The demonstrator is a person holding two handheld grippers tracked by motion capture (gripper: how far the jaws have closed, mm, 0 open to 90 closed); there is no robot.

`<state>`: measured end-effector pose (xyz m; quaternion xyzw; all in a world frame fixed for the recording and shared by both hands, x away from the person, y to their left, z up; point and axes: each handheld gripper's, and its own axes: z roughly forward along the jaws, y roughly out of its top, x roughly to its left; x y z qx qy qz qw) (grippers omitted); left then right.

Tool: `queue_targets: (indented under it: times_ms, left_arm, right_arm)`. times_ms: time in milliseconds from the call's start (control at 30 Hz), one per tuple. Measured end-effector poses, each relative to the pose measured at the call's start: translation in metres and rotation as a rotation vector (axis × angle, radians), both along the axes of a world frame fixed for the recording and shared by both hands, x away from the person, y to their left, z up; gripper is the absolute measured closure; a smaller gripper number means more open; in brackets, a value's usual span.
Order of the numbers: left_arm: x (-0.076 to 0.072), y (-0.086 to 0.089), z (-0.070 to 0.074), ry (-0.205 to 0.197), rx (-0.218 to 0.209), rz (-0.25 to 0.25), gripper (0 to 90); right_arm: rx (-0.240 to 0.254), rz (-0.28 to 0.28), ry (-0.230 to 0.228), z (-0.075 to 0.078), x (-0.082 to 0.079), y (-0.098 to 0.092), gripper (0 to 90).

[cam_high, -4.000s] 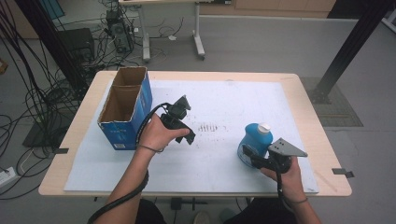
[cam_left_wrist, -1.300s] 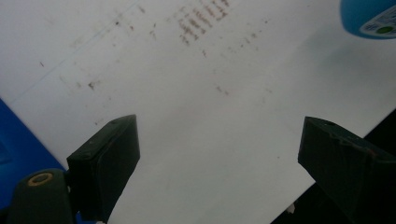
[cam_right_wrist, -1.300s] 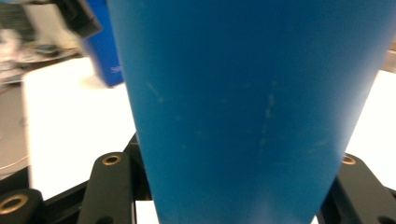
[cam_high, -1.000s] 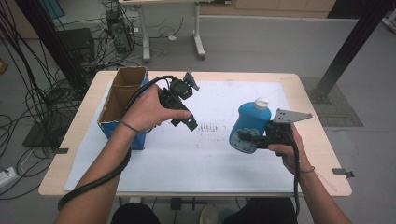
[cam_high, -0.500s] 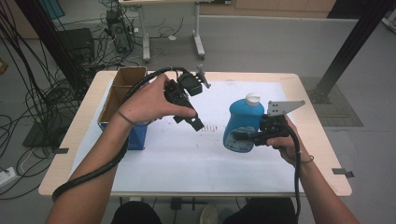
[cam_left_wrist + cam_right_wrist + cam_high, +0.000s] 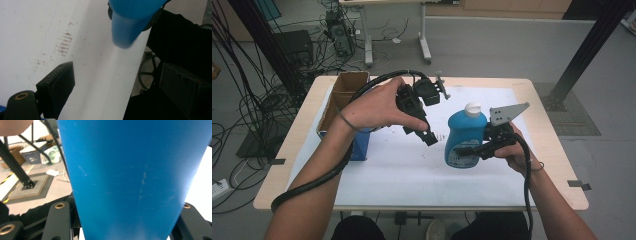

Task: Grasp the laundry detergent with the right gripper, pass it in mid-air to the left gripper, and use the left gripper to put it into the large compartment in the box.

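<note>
Lifted leftward, blue bottle [image 6: 465,140] sits clamped between right gripper [image 6: 472,150] fingers; left gripper [image 6: 424,134] fingers gape.

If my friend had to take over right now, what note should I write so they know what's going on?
Right gripper: shut on the blue bottle, holding it upright, lifted off the white sheet near the middle of the table.
Left gripper: open, holding nothing, held in the air just left of the bottle, jaws pointing down toward it.
Cardboard box: open, at the table's left side, behind the left forearm.
Done: bottle is picked up.
Left: probably bring the bottle to the box and set it inside, or use the left gripper on the white cap; I can't tell which is planned.
</note>
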<state>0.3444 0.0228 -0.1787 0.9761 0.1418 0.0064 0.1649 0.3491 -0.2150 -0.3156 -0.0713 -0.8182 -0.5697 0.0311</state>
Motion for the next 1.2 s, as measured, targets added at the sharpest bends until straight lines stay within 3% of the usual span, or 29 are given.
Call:
queue_targets:
  times_ms: [567,800,1200]
  left_arm:
    - [-0.011,-0.023,0.006,-0.014,0.008,-0.084,13.5]
    - [-0.016,-0.031,0.005,-0.008,0.017,-0.114,13.5]
    - [-0.021,-0.041,0.004,-0.027,0.020,-0.128,13.7]
  right_arm:
    - [-0.034,0.117,-0.014,0.006,-0.007,0.025,43.2]
    - [-0.044,0.146,-0.034,0.009,-0.010,0.036,43.2]
    - [-0.059,0.173,-0.029,0.008,-0.012,0.050,43.1]
